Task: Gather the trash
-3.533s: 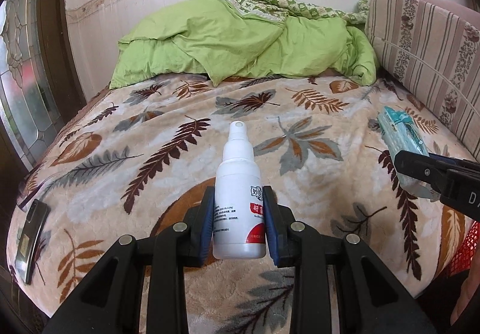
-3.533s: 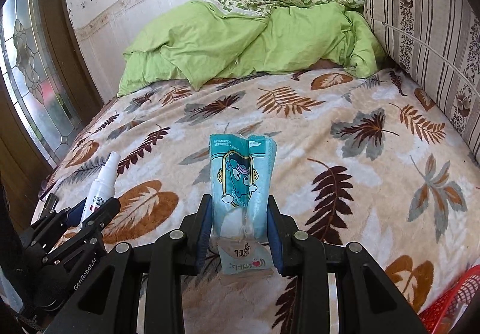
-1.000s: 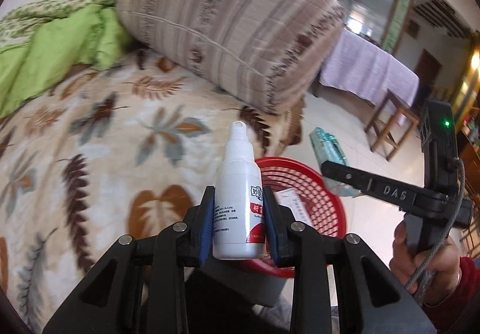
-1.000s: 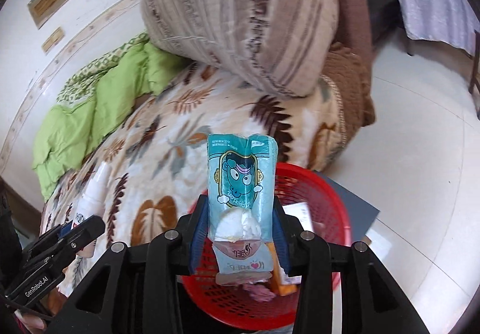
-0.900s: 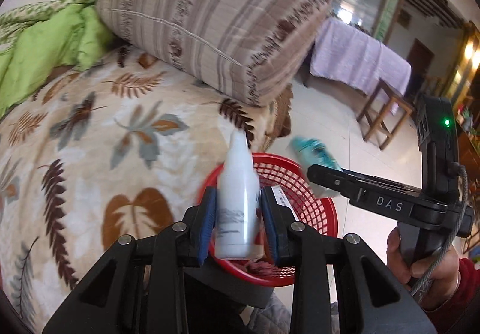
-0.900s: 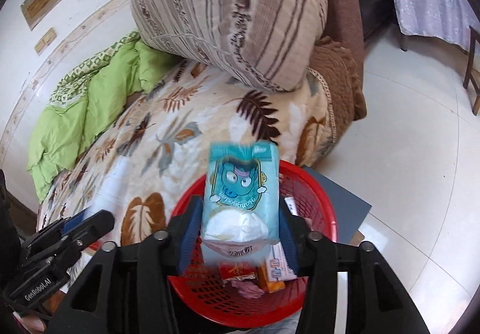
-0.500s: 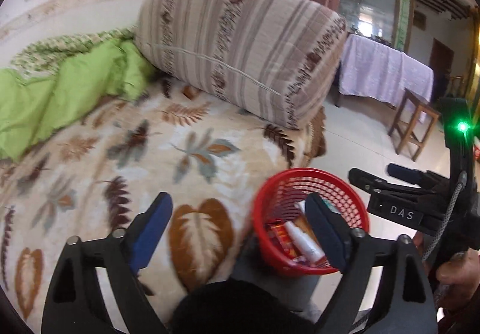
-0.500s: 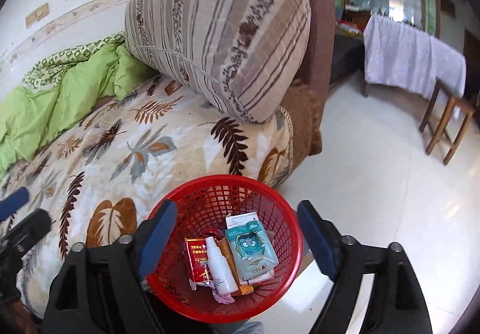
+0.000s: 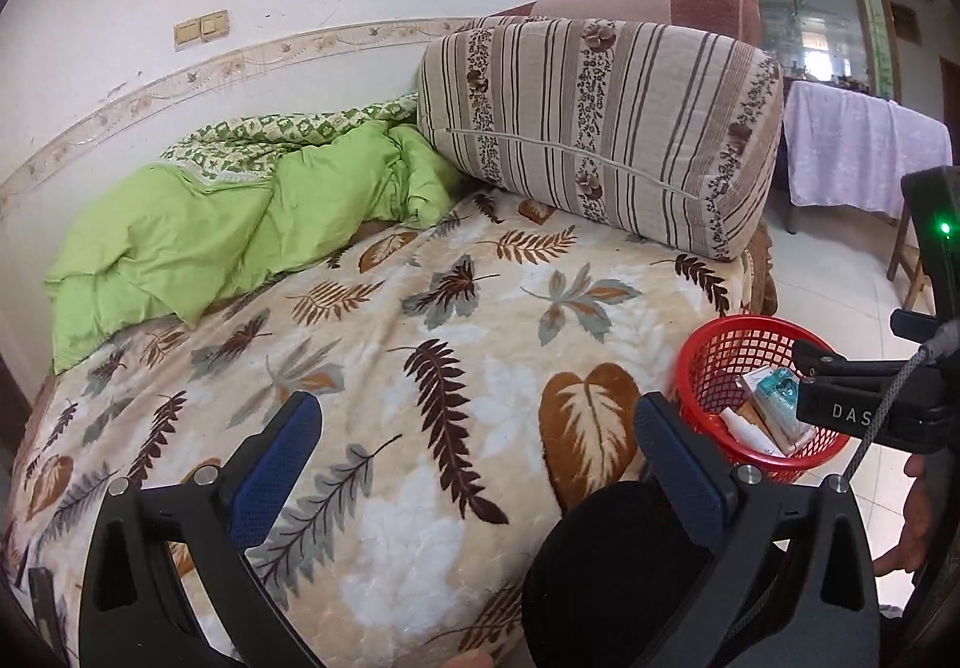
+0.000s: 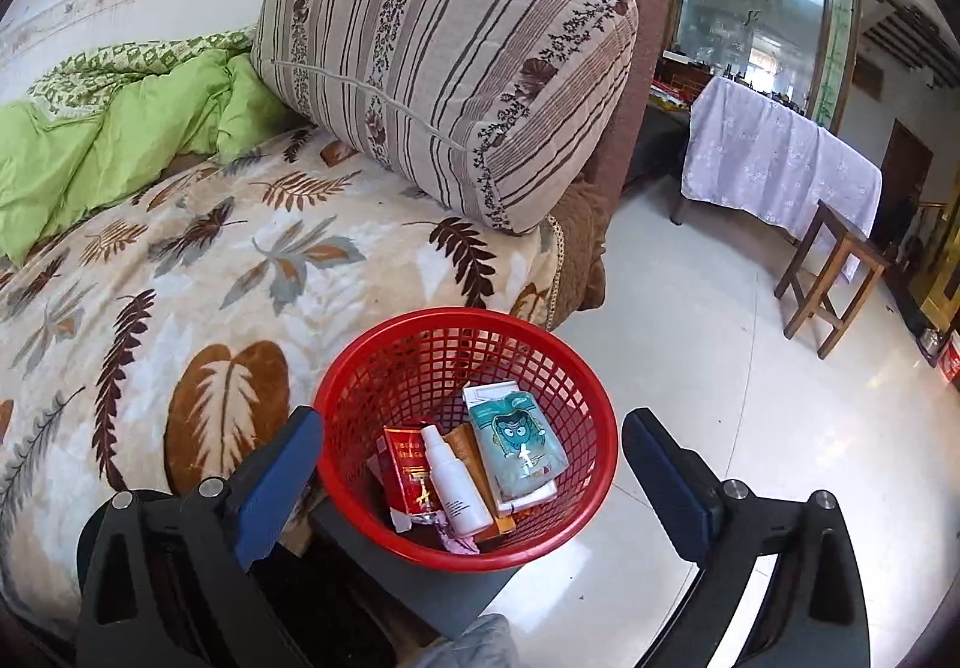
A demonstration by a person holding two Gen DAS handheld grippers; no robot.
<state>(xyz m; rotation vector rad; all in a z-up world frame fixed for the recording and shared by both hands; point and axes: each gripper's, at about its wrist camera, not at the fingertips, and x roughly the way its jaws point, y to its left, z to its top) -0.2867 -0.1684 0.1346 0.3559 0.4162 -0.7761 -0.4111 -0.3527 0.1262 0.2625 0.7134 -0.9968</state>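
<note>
A red mesh basket (image 10: 576,374) stands at the bed's corner; it also shows in the left wrist view (image 9: 708,368). Inside lie a white spray bottle (image 10: 453,482), a teal cartoon packet (image 10: 516,443), a red box (image 10: 405,464) and other wrappers. The packet also shows in the left wrist view (image 9: 777,404). My right gripper (image 10: 471,479) is open and empty just above the basket. My left gripper (image 9: 477,464) is open and empty over the leaf-print blanket (image 9: 384,344), left of the basket. The right gripper's body (image 9: 870,398) shows at the left view's right edge.
A big striped cushion (image 10: 456,62) leans on the brown headboard. A green quilt (image 9: 210,224) is bunched at the back of the bed. A cloth-covered table (image 10: 780,158) and a wooden stool (image 10: 834,272) stand on the tiled floor to the right.
Both grippers opened over the basket. The spray bottle and the teal packet dropped in and now lie inside. Both grippers then lifted back a little.
</note>
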